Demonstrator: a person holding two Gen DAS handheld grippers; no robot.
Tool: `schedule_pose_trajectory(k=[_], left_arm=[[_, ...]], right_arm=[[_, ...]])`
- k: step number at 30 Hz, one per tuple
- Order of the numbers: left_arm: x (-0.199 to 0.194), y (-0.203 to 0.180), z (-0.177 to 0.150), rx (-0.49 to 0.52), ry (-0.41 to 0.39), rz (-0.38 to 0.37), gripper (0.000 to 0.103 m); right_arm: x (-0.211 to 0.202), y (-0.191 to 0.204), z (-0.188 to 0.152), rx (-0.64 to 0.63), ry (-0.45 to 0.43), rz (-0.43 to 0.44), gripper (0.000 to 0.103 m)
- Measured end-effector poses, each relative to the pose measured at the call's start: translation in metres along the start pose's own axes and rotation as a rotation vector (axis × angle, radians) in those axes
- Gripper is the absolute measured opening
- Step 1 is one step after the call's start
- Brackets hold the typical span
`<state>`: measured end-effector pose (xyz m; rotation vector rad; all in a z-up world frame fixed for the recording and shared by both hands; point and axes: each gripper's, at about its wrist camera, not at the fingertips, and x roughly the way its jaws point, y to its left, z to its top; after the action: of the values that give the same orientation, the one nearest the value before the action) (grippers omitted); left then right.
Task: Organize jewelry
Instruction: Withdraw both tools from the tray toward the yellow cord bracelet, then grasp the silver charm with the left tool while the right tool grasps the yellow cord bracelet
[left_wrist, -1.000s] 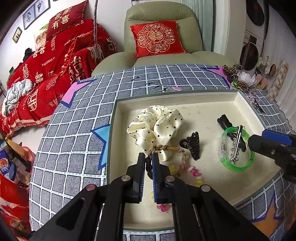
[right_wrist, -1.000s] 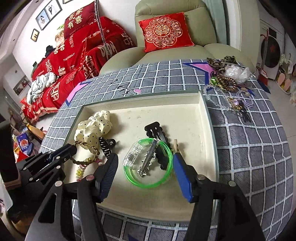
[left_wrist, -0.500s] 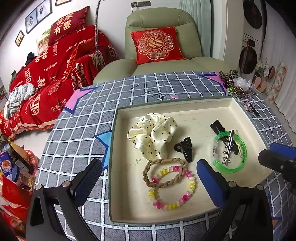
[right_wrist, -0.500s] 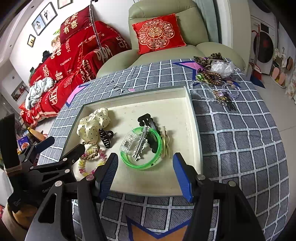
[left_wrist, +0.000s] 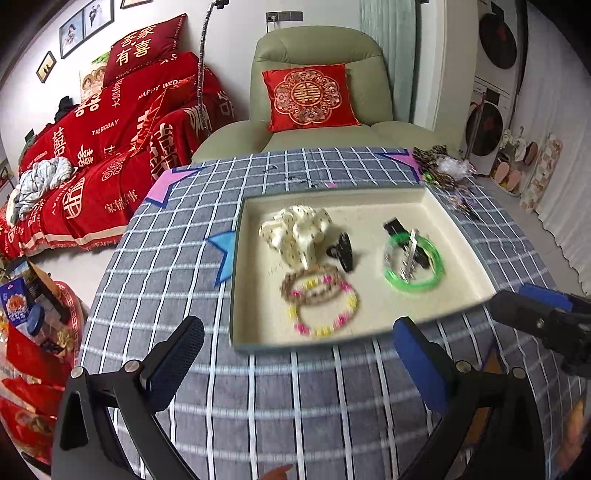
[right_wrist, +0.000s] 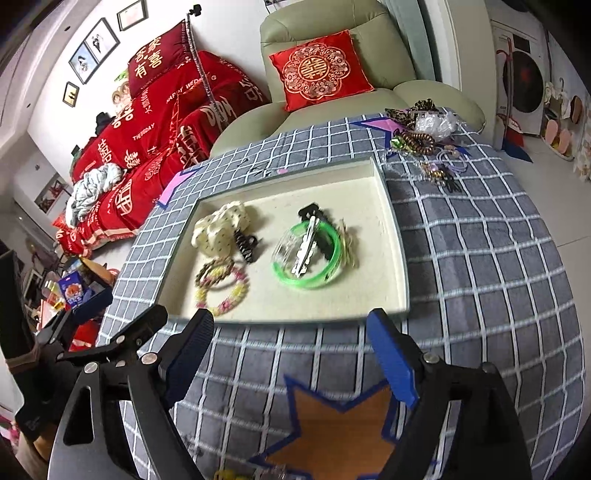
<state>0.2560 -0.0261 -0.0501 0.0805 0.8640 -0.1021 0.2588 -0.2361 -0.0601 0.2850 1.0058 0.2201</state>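
Observation:
A cream tray (left_wrist: 458, 236) (right_wrist: 391, 236) on the grey checked cloth holds a cream dotted scrunchie (left_wrist: 299, 232) (right_wrist: 219, 229), a black claw clip (left_wrist: 341, 251) (right_wrist: 245, 243), a brown braided band (left_wrist: 306, 284) (right_wrist: 212, 273), a pink-yellow bead bracelet (left_wrist: 325, 314) (right_wrist: 225, 295), and a green bangle (left_wrist: 413, 262) (right_wrist: 306, 258) with a silver clip on it. My left gripper (left_wrist: 295, 365) is open and empty, before the tray's near edge. My right gripper (right_wrist: 291, 354) is open and empty, also short of the tray.
A pile of loose jewelry (right_wrist: 424, 129) (left_wrist: 443, 170) lies on the cloth beyond the tray's far right corner. A green armchair with a red cushion (left_wrist: 310, 96) stands behind the table. A red-covered sofa (left_wrist: 92, 155) is at the left.
My left gripper let go of the brown braided band, opened wide and pulled back out of the tray. My right gripper also drew back toward the table's near side.

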Motion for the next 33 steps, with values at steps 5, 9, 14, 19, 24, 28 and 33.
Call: schedule_pose_trajectory(k=[5, 9, 14, 19, 24, 28, 33], left_arm=[[-0.021, 0.001, -0.024, 0.006, 0.008, -0.011, 0.103], [-0.036, 0.008, -0.045, -0.005, 0.017, -0.020, 0.103], [-0.049, 0.017, -0.071, -0.010, 0.020, 0.003, 0.103], [-0.051, 0.022, -0.096, -0.005, 0.038, 0.018, 0.103], [-0.045, 0.019, -0.118, 0.011, 0.065, 0.015, 0.103], [-0.041, 0.018, -0.128, 0.014, 0.083, 0.002, 0.103], [-0.035, 0.016, -0.134, 0.021, 0.090, -0.004, 0.103]], right_arm=[[-0.017, 0.007, -0.020, -0.005, -0.001, 0.015, 0.103], [-0.030, 0.009, -0.038, -0.009, -0.008, 0.011, 0.103], [-0.043, 0.011, -0.059, -0.005, 0.019, 0.014, 0.103], [-0.050, 0.013, -0.084, -0.027, 0.045, -0.011, 0.103], [-0.049, 0.011, -0.105, -0.039, 0.082, -0.035, 0.103], [-0.048, 0.012, -0.124, -0.060, 0.105, -0.064, 0.103], [-0.043, 0.015, -0.141, -0.084, 0.123, -0.087, 0.103]])
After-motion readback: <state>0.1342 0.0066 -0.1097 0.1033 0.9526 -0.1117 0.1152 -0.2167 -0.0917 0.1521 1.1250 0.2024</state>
